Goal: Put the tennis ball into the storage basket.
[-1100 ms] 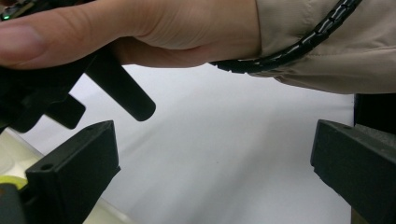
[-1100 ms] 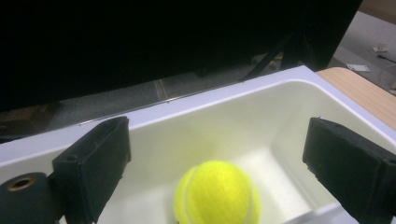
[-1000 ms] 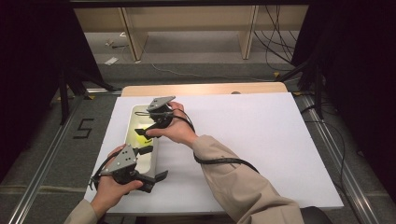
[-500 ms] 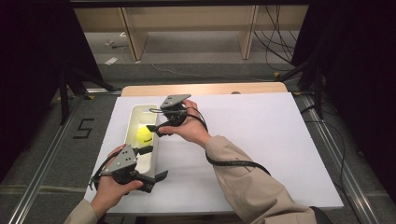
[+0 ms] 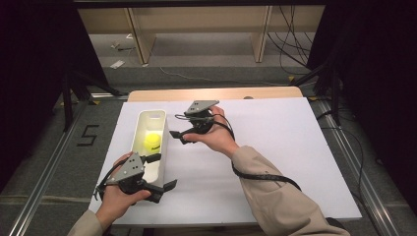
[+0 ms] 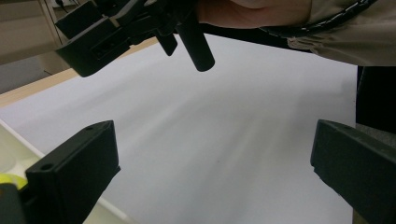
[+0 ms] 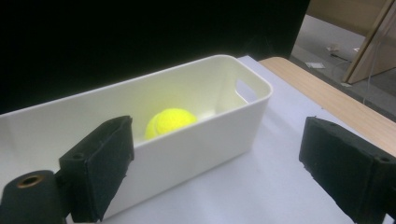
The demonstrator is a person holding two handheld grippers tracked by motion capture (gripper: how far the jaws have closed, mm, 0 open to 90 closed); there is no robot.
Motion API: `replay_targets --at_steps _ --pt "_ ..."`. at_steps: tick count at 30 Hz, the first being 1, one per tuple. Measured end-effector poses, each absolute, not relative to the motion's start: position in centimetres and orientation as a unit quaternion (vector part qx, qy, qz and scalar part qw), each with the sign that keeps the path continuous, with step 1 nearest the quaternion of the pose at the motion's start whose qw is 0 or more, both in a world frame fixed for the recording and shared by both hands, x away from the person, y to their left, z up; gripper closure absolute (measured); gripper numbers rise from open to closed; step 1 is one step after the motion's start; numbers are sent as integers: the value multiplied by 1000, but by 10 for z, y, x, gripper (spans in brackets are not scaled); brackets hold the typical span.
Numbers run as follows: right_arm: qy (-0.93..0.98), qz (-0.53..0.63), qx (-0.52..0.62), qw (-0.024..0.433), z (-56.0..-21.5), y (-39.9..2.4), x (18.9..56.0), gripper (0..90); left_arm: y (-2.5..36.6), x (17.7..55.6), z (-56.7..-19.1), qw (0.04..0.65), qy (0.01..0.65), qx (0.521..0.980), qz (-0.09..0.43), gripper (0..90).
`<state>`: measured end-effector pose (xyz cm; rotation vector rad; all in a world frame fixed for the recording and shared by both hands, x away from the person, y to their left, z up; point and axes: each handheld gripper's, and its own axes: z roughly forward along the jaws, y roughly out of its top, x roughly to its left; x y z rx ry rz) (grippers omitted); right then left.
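Nearest, at the lower left of the high view, the left gripper (image 5: 161,172) was held at the near end of the white bin (image 5: 147,114). Its jaws were spread wide and nothing was pinched; one jaw lay over the bin's near corner and the other over the bare white sheet (image 5: 275,147). In the left gripper view the same wide gap was seen, with only sheet between the jaws. Just beyond, left of centre, the yellow ball (image 5: 153,141) was found resting on the floor of the bin, about midway along it and free of any grip. To the right of the bin, near the middle of the frame, the right gripper (image 5: 178,137) was carried just beside the bin's long wall and apart from it. Its jaws had just been closing, though they were left parted, and nothing was between them. In the right gripper view the ball (image 7: 170,120) was seen over the rim at centre left. The step in hand was judged to be the clearing of the right gripper from the bin, the ball being already placed. It would be done well if the gripper were drawn off level and above the rim, so that the light bin was not nudged or tipped. The trailing cable should be kept off the wall, and the left gripper kept quiet. Farthest, a wooden table edge (image 5: 211,93) was seen beyond the sheet.
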<state>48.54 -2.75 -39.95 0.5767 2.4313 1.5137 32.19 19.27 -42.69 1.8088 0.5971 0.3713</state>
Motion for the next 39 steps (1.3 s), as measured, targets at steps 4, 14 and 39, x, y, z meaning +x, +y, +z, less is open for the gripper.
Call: replay_targets --at_steps 4,14,39 --pt "825 517 201 114 -399 -36 484 114 193 322 -427 565 254 769 158 6" --pt "822 512 216 124 -400 -63 479 119 193 322 -427 563 254 770 159 6" --pt "808 504 264 154 -404 -137 467 123 193 323 -427 562 255 770 160 6"
